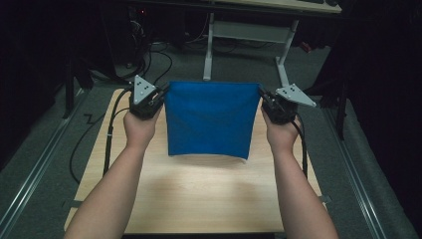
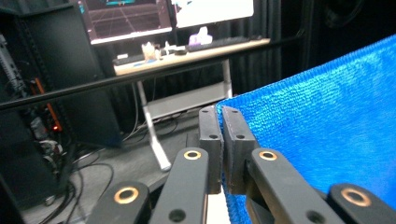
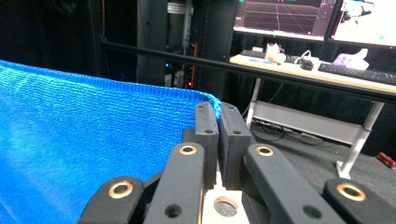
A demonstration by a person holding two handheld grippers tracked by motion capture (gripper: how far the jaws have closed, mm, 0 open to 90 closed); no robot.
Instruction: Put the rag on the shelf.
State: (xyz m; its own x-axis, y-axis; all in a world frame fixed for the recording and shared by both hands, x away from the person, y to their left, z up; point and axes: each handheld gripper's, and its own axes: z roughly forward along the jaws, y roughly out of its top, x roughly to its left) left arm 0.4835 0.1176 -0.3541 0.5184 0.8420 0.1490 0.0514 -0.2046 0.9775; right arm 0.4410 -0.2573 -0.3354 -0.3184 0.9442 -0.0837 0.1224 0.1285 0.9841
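A light wooden table [image 1: 199,194] with a pale grain fills the near middle of the high view, its far edge reaching under the hanging blue cloth [image 1: 209,119]. The cloth's bottom hem hangs at or just above the tabletop; whether it touches cannot be told. A soft shadow falls on the wood below the hem. The near half of the top is bare wood. The table stands on grey carpeted floor [image 1: 45,164], with a metal rail [image 1: 35,174] running along its left side.
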